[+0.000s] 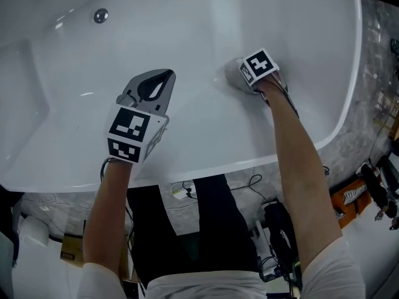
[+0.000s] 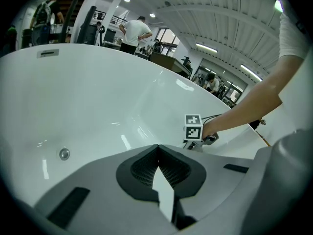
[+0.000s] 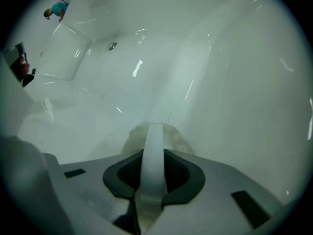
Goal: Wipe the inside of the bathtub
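Observation:
The white bathtub (image 1: 299, 17) fills the head view. My right gripper (image 1: 242, 75) is low on the tub's inner wall toward the right, shut on a grey cloth (image 1: 230, 73) that presses against the white surface. In the right gripper view the cloth (image 3: 173, 137) bulges out past the right gripper (image 3: 154, 127), with a pale fold clamped between the jaws. My left gripper (image 1: 167, 75) hovers over the tub's middle, shut and holding nothing. In the left gripper view the left gripper (image 2: 157, 149) has its tips meeting, and the right gripper's marker cube (image 2: 193, 126) shows beyond.
A round metal fitting (image 1: 100, 15) sits on the far tub wall. The tub's near rim (image 1: 206, 170) runs below both arms. Cables and an orange tool (image 1: 349, 195) lie on the floor outside. Several people (image 2: 136, 33) stand far off in the hall.

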Available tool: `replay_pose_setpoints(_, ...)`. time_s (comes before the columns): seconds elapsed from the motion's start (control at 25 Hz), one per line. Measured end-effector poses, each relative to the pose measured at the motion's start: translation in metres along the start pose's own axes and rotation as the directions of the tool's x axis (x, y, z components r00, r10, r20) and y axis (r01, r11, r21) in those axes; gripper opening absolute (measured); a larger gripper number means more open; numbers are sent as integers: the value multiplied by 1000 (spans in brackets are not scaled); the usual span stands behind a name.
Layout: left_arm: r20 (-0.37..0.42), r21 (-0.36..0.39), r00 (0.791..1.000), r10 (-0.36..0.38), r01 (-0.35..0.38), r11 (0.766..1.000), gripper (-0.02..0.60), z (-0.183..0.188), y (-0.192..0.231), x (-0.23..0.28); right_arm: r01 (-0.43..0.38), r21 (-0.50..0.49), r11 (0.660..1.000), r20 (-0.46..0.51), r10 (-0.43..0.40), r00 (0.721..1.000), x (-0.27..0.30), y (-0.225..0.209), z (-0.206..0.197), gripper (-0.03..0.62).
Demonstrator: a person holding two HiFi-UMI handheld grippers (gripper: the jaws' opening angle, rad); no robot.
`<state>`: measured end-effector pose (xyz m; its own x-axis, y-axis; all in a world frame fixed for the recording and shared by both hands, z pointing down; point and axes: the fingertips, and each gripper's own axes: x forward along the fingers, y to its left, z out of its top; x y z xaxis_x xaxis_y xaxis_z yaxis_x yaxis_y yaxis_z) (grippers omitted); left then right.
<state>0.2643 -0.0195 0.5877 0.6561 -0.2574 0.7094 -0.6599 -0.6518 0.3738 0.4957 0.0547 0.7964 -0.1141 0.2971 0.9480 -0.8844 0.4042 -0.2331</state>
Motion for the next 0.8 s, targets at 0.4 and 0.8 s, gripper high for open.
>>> replay_pose_setpoints(0.4,41,23,999,-4,3,1000,7,23,4,-65,27,23,999,160,-30,987,-62,34,7,92)
replay_pose_setpoints(0.8,110,-13,993,44,-43,999,6,63,10,-144,-123,100,987,528,52,847,-184,110,60,94)
